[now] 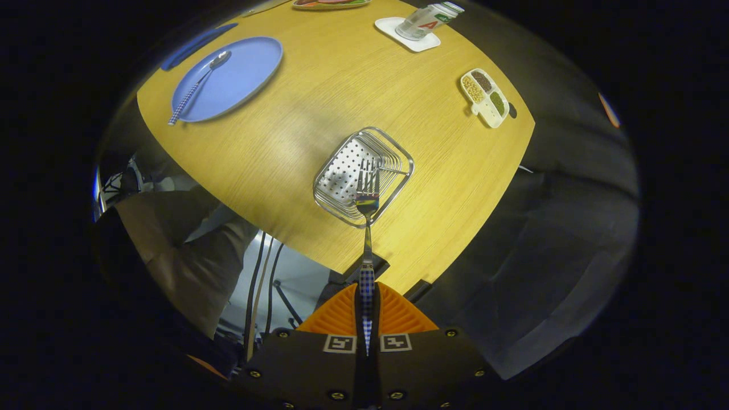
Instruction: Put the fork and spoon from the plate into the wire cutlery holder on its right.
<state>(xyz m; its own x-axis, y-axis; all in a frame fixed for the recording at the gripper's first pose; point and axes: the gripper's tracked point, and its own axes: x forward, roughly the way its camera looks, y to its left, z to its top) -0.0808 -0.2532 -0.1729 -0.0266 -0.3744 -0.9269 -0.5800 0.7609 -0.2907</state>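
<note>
The jaws clench the checked handle of the fork (367, 228), whose tines point ahead over the wire holder (363, 175) on the counter (319, 102). The spoon (196, 88) lies on the blue plate (239, 80), far ahead and to the left of the jaws. Beyond the holder to the right sit a divided dish (486, 97) and a can (427, 20) on a coaster.

gripper (367, 307) raised, pointing down, fingers clamped on fork (367, 228)
</note>
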